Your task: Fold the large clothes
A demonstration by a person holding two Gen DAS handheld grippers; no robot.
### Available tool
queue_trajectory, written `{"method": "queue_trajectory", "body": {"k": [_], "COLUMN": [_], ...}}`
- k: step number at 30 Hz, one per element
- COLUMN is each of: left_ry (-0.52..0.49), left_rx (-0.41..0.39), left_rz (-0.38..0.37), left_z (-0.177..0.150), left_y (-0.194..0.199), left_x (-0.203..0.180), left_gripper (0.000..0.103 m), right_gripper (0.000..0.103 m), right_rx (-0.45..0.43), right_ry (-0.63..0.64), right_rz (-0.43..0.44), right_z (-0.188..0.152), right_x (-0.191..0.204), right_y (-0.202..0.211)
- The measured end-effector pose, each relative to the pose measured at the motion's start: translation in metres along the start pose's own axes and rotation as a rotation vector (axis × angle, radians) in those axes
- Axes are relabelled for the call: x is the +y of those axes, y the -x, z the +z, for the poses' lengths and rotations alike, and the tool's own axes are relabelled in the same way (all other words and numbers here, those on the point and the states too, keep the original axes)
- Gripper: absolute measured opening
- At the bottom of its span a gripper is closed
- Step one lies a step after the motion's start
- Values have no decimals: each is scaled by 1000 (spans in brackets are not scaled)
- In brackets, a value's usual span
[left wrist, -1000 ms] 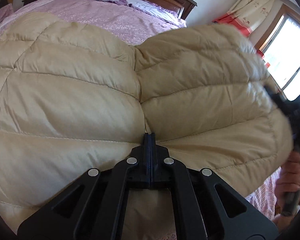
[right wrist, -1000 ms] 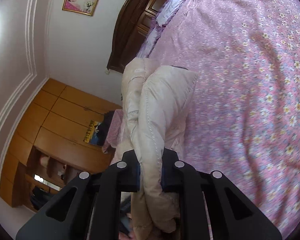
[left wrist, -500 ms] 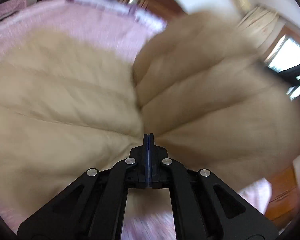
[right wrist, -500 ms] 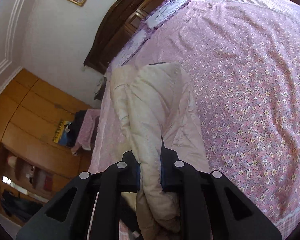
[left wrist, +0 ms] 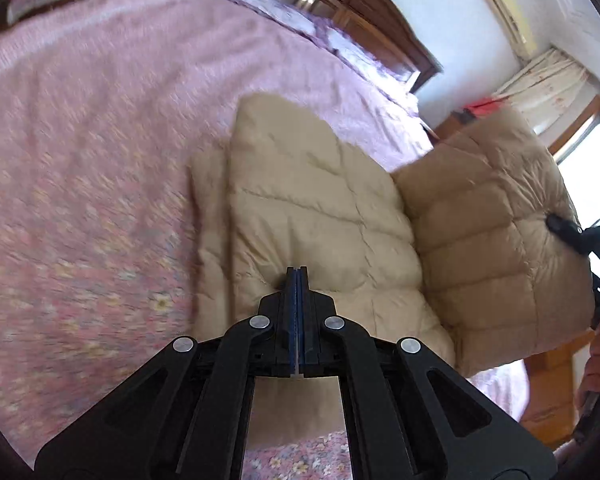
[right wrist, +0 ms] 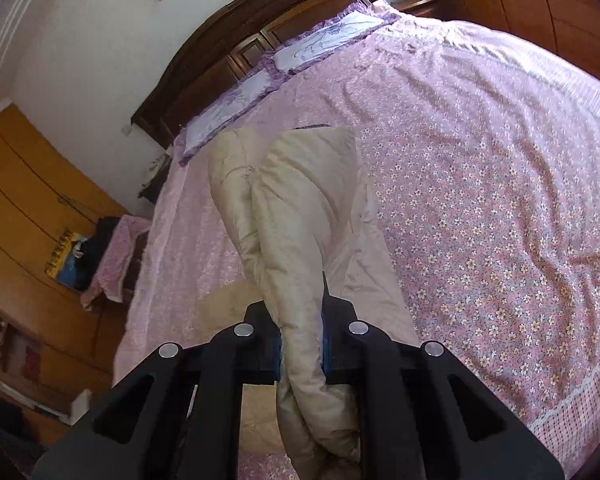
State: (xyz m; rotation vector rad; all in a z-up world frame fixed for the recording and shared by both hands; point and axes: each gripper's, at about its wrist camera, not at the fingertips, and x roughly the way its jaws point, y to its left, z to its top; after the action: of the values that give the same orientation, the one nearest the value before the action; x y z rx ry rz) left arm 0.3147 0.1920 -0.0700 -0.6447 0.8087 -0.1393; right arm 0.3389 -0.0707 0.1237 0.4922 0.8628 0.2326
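A bed (right wrist: 500,160) with pink floral cover fills the room, dark headboard (right wrist: 260,32) far, orange wardrobe (right wrist: 28,200) left, bright window (left wrist: 588,168) right, white walls.

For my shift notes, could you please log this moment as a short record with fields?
garment: beige quilted jacket, partly folded
surface: bed with pink floral bedspread
left gripper: shut, at the jacket's near edge; hold unclear
right gripper: clamped on a bunched fold, lifted
background: dark wooden headboard, pillows
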Motion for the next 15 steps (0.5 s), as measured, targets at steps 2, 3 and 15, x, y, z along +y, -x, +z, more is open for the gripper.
{"method": "queue_trajectory", "body": {"k": [2, 3, 15], "left_ry": [11, 11, 34], "left_rx": [5, 9, 46], "left_rz": [-52, -62, -204], "left_z": [-2, 0, -5], "left_y": [-2, -4, -10], "left_x": [3, 1, 6], "left_gripper": [0, 0, 0], "right_gripper": [15, 15, 15], "right_rx": [-16, -23, 35], "right_ry": [49, 72, 234], "right_rz": [-40, -57, -160], "right_z": [-11, -17, -118], "right_x": [21, 31, 117], "right_y": [-3, -5, -90]}}
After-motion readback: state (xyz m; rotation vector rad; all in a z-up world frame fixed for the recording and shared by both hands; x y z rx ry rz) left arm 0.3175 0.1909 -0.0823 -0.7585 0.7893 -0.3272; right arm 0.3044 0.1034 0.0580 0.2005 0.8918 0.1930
